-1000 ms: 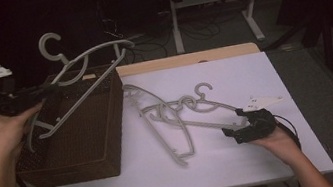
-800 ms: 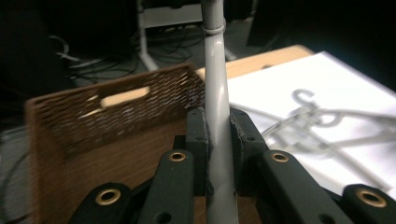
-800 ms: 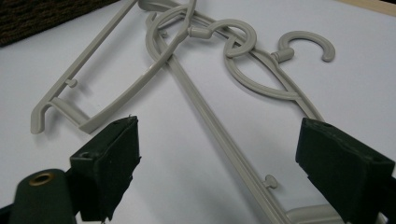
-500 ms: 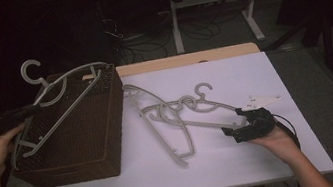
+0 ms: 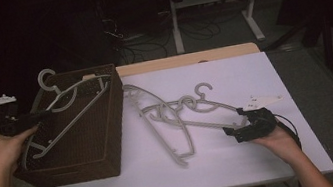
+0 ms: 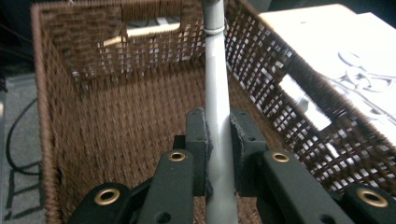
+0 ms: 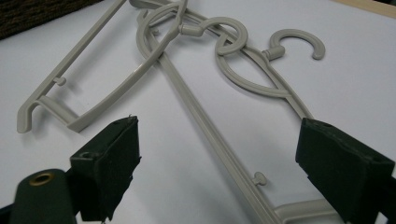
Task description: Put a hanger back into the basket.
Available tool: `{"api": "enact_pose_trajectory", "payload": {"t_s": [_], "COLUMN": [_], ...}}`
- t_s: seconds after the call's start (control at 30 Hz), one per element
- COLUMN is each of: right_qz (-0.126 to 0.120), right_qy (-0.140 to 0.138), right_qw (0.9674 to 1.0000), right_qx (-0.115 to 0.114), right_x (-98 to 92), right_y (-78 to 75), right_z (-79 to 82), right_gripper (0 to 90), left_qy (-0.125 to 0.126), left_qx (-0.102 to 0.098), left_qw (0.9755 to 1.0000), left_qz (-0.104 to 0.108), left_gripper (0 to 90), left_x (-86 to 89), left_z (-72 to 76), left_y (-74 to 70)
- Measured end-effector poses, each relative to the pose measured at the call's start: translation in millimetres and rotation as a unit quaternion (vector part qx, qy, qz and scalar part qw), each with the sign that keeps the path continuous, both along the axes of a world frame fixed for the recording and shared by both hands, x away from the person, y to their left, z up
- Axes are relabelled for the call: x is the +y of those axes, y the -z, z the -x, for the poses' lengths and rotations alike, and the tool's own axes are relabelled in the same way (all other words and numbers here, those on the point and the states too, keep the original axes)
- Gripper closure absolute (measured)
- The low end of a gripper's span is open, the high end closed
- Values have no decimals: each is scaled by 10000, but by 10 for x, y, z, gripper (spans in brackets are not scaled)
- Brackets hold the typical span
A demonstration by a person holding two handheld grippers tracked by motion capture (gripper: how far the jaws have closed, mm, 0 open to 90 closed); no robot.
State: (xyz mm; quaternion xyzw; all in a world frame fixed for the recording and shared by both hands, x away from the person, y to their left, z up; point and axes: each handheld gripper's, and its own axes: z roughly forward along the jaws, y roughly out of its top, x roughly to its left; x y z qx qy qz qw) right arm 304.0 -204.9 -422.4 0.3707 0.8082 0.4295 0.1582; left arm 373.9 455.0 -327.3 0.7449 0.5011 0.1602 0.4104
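Now I keep my left gripper (image 6: 218, 149) clamped on a grey hanger (image 5: 68, 111) over the basket (image 5: 108, 153) to drop it in; my right gripper (image 7: 219, 163), jaws apart, straddles another hanger (image 7: 205, 116) on the table (image 5: 295, 154).

My left gripper (image 6: 218, 154) has its two black jaws clamped on the flat grey bar of a plastic hanger (image 6: 215, 84), the pads pressing it from both sides. The bar runs straight up from between the jaws over the open brown wicker basket (image 6: 116, 121), reaching past its far wall near the handle slot. To the right, beyond the basket's side wall, lies the white tabletop (image 6: 327, 42) with more grey hangers (image 6: 369, 77) on it.
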Motion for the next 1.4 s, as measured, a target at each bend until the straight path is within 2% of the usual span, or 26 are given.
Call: {"api": "enact_pose_trajectory", "payload": {"t_s": [0.03,0.07,0.13,0.23,0.3,0.4,0.47,0.63,0.83,1.07,1.2,1.4], "right_qz": [1,5,8,16,16,17,18,8,-69,-40,-37,-98], "right_qy": [5,6,5,0,-1,-25,-38,-57,-22,-86,-163,-273], "right_qw": [10000,10000,10000,10000,10000,10000,10000,10000,10000,9999,9998,9993], "right_qx": [-6,-6,-5,-2,20,7,5,5,-12,61,88,237], "right_x": [-3,-4,-6,1,8,22,29,27,15,63,108,213], "right_y": [0,1,3,4,5,6,3,-4,-31,-53,-67,-77], "right_z": [-2,-3,-7,-9,-7,-11,-11,-22,-20,3,8,24], "right_gripper": [130,130,130,130,130,130,130,130,131,136,155,243], "left_qy": [-20,-24,-69,-153,-64,91,202,547,883,1383,1668,2054], "left_qx": [18,-24,-10,-111,-181,-391,-460,-642,-857,-986,-1018,-1026], "left_qw": [10000,10000,9999,9997,9996,9990,9985,9960,9914,9836,9789,9703], "left_qz": [-51,12,133,149,195,182,220,291,433,607,592,758], "left_gripper": [785,762,575,480,433,351,304,257,208,144,134,134], "left_x": [8,36,79,102,74,-72,-172,-510,-964,-1554,-1908,-2354], "left_z": [-5,-4,-1,38,69,127,147,178,260,397,475,526], "left_y": [39,99,146,139,93,-14,-74,-219,-350,-404,-393,-259]}}
